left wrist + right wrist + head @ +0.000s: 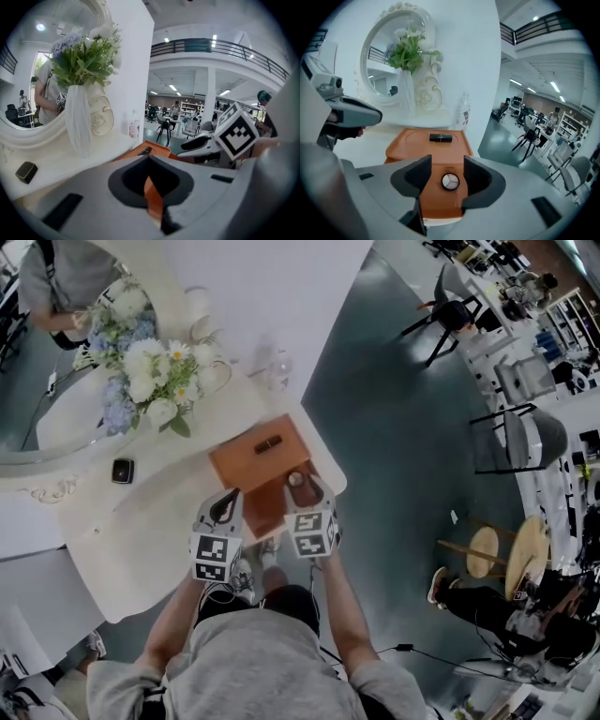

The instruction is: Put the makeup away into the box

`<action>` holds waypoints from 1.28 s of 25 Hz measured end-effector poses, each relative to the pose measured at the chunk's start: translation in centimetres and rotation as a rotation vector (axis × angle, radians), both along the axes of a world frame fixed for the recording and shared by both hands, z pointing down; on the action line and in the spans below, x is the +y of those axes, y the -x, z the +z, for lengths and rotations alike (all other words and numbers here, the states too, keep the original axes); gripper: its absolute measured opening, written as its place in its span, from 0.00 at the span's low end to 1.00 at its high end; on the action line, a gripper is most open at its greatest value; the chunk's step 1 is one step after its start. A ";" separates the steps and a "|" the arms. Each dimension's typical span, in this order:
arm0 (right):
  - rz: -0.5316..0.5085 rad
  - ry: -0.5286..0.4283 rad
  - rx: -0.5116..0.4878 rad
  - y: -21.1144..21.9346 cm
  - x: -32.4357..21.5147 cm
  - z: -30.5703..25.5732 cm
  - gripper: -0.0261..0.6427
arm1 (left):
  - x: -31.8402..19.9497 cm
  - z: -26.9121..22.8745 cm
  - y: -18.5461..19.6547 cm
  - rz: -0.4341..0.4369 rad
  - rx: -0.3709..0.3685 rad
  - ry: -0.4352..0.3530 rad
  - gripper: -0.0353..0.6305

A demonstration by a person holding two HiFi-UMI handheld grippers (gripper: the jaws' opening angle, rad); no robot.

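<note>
Right gripper view looks along the right gripper [446, 176], whose two dark jaws stand spread with a clear gap between them. In that gap a small round makeup piece [450, 182], pale on top with a dark rim, lies flat on the nearer orange surface of the box [417, 145]. Neither pad touches it; orange shows on both sides of it. Farther along the same line a black tube [440, 137] lies on its side on the box's recessed top, well clear of the jaws.

From the head view, both grippers hover at the near edge of the box, and the round piece sits just beyond the right gripper's tips. The black tube rests near the middle of the lid. The box stands on the white table [150, 521], at its right end beside the edge.

Seen in the left gripper view, the left gripper [152, 187] has its jaws drawn together, with a thin orange strip [153, 199] caught in the seam between them. Whether that strip belongs to the box cannot be told. The box top shows just beyond these jaws. A white vase of flowers [78, 119] stands farther left, against the mirror [23, 93].
</note>
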State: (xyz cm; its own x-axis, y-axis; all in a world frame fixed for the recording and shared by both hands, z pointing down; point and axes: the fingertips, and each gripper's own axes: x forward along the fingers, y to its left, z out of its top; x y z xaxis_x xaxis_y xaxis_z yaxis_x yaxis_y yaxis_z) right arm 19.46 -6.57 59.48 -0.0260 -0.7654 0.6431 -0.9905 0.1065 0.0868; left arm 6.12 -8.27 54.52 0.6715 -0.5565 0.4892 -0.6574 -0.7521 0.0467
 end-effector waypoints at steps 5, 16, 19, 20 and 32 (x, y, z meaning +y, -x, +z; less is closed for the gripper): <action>0.060 -0.165 -0.042 0.7 1.7 -5.9 0.34 | 0.8 -3.4 0.8 0.015 0.038 -0.060 0.06; 0.089 -0.447 0.004 4.3 6.1 -14.1 0.06 | 2.8 -8.8 3.7 0.016 0.105 -0.168 0.05; 0.075 -0.443 -0.002 5.0 6.1 -14.1 0.06 | 2.8 -9.1 4.4 0.009 0.113 -0.177 0.05; 0.072 -0.440 0.000 5.1 6.1 -14.0 0.06 | 2.8 -9.2 4.5 0.007 0.115 -0.180 0.06; 0.009 -0.388 -0.011 4.9 2.5 -12.0 0.06 | 0.6 -8.5 4.5 -0.051 0.108 -0.170 0.05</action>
State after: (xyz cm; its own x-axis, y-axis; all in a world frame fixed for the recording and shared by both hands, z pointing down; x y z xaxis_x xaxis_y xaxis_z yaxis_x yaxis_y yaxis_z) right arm 14.51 -4.05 47.48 -0.0233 -0.9520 0.3053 -0.9924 0.0590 0.1081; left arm 1.60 -7.66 45.99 0.6840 -0.6593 0.3121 -0.6927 -0.7212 -0.0055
